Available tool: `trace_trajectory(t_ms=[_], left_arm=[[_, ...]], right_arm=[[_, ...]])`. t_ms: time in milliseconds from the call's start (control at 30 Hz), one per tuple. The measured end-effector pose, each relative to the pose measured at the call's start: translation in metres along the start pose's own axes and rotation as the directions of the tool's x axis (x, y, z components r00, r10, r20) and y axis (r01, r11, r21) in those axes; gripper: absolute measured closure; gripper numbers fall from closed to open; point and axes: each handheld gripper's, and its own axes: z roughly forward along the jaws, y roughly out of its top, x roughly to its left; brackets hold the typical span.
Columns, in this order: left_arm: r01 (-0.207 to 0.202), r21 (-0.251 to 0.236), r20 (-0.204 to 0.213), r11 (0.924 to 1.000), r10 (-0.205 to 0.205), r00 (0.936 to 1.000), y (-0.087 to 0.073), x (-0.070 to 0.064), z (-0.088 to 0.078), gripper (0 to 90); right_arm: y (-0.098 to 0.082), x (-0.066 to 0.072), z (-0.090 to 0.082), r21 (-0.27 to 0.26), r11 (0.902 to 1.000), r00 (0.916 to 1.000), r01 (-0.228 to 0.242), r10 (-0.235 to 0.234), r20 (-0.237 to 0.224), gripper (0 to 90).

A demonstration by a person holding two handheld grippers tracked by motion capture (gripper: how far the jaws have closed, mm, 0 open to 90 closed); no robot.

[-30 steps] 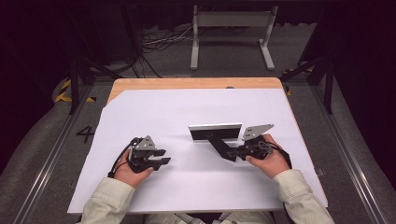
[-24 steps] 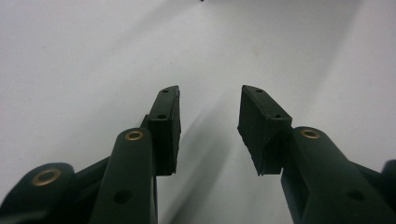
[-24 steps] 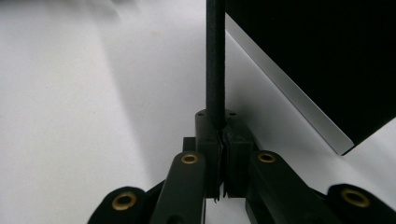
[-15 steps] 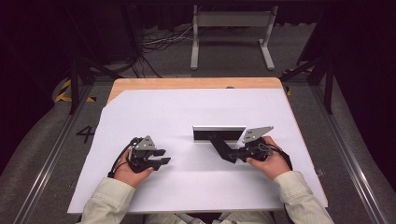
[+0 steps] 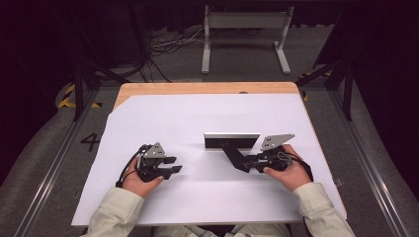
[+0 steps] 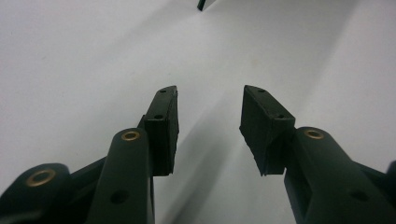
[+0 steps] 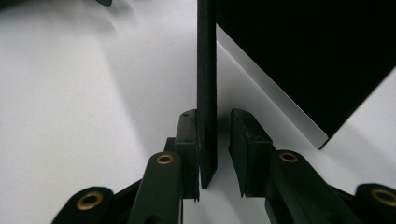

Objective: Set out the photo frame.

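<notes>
A small black panel [image 5: 232,141] with a pale top edge stands on the white sheet [image 5: 197,113], right of centre. A thin black leg [image 5: 233,153] runs from it toward me. My right gripper [image 5: 247,164] has its jaws either side of that leg. In the right gripper view the leg [image 7: 206,70] lies against the left pad, with a gap to the right pad, so the right gripper [image 7: 212,135] is open. The black panel [image 7: 303,56] rises behind. My left gripper [image 5: 174,166] rests on the sheet at the left, open [image 6: 210,116] and holding nothing.
The white sheet covers a wooden table whose far edge [image 5: 197,88] shows. A grey metal stand [image 5: 244,19] and cables [image 5: 168,47] sit on the floor beyond. Rails [image 5: 368,163] run along both sides of the table.
The panel and my right gripper shifted slightly to the right a second ago, then stayed still. The left gripper has not moved.
</notes>
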Motion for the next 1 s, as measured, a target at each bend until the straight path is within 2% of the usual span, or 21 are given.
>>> trace_trajectory(t_ms=[67, 200, 367, 467, 633, 767, 867, 1000], left_arm=[[0.003, -0.008, 0.0, 1.0, -0.003, 1.0, 0.001, 0.0, 0.001, 57.6], [-0.015, -0.025, 0.008, 0.9996, 0.015, 0.9999, 0.006, -0.001, 0.003, 57.9], [-0.027, -0.054, 0.027, 0.9982, 0.029, 0.9992, 0.016, -0.003, 0.008, 64.5], [-0.006, -0.065, 0.051, 0.9979, 0.009, 0.9987, 0.022, -0.002, 0.011, 69.1], [0.024, -0.082, 0.049, 0.9963, -0.02, 0.9986, 0.032, -0.001, 0.017, 78.8], [0.041, -0.091, 0.025, 0.995, -0.039, 0.9989, 0.04, 0.004, 0.025, 85.7], [0.035, -0.088, 0.013, 0.9955, -0.034, 0.9993, 0.043, 0.009, 0.029, 89.9], [0.052, -0.089, 0.014, 0.9947, -0.051, 0.9986, 0.047, 0.019, 0.04, 90.0]], right_arm=[[-0.001, 0.0, -0.002, -0.003, 1.0, 1.0, 0.002, -0.002, 0.005, 72.8], [-0.002, 0.001, -0.009, -0.01, 0.9999, 0.9999, 0.005, -0.005, 0.014, 71.1], [-0.006, 0.0, -0.022, -0.023, 0.9995, 0.9989, 0.021, -0.02, 0.043, 72.1], [-0.007, 0.0, -0.027, -0.031, 0.9993, 0.9986, 0.019, -0.018, 0.051, 72.1], [-0.009, -0.002, -0.037, -0.042, 0.999, 0.9975, 0.014, -0.011, 0.069, 73.1], [-0.013, -0.003, -0.045, -0.055, 0.9984, 0.9951, 0.009, -0.004, 0.098, 74.6], [-0.015, -0.004, -0.047, -0.057, 0.9984, 0.9944, 0.006, 0.0, 0.106, 74.8], [-0.018, -0.004, -0.052, -0.062, 0.9981, 0.9938, -0.001, 0.008, 0.111, 74.8]])
